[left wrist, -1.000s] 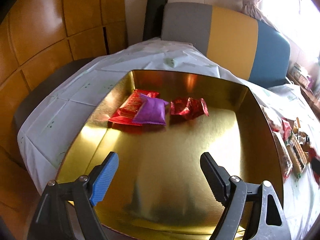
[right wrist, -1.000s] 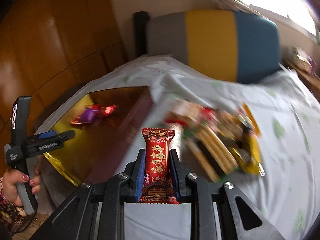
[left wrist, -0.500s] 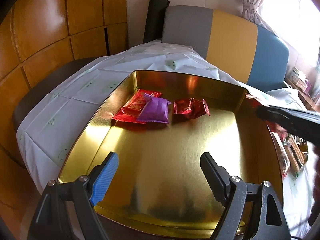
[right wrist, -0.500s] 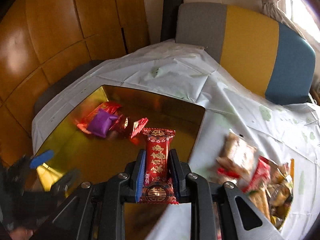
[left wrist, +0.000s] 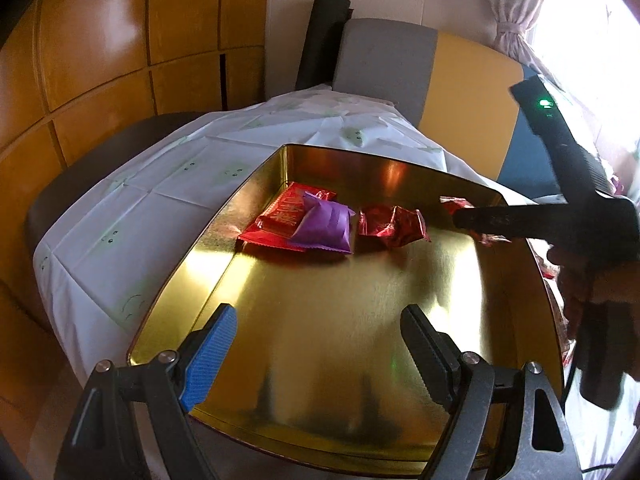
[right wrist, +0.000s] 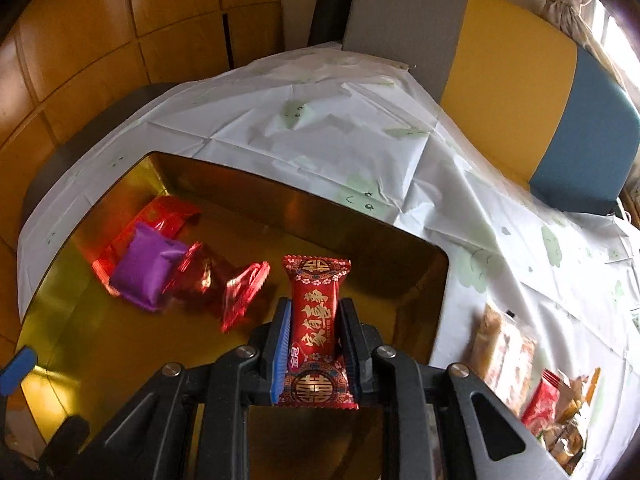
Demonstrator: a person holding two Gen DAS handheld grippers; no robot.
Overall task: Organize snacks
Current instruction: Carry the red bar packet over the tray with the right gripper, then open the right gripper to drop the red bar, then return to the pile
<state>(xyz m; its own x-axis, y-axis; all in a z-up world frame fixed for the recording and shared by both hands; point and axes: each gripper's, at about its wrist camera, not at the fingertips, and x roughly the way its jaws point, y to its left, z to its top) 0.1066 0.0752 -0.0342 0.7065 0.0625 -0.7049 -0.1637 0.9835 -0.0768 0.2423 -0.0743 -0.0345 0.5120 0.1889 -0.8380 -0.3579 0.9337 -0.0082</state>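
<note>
gold tray [left wrist: 360, 312] on the white cloth [right wrist: 320, 128], red and purple packets [right wrist: 148, 272] at its far left, left gripper [left wrist: 316, 344] jaws spread over bare tray, right gripper [right wrist: 314, 344] pinching a red snack [right wrist: 314, 312] above the tray, more snacks [right wrist: 520, 364] on the cloth at right

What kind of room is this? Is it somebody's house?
Probably a home dining or living room: a table under a white printed tablecloth, a grey, yellow and blue cushioned bench behind it, and a tied-back curtain beside a bright window.
</note>
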